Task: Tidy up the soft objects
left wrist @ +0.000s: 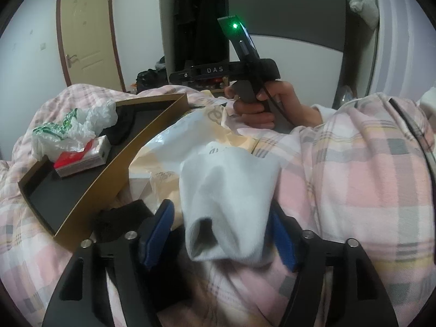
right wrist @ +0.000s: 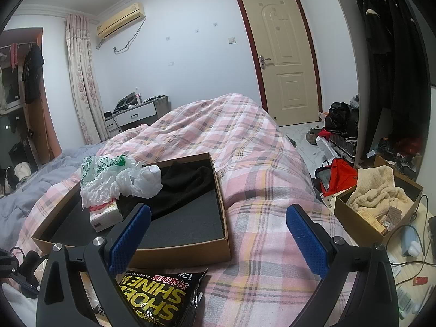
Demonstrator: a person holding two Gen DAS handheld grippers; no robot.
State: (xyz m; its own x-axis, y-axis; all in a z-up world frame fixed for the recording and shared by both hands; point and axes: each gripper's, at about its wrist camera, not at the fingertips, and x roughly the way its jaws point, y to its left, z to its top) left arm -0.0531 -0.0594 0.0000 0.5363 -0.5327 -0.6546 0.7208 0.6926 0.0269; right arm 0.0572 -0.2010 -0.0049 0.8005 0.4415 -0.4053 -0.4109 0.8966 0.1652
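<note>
Pink plaid quilt (right wrist: 245, 141) covers the bed — cream door (right wrist: 283, 54) beyond.

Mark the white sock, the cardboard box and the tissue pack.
white sock (left wrist: 231, 207), left wrist view, mid-body.
cardboard box (right wrist: 188, 253), right wrist view, front wall.
tissue pack (right wrist: 105, 218), right wrist view, front face.

I read this as a home bedroom: bed under pink plaid quilt (right wrist: 231, 136), panelled door (right wrist: 283, 57), wall air conditioner (right wrist: 121, 20), hanging coats (right wrist: 387, 27).
</note>
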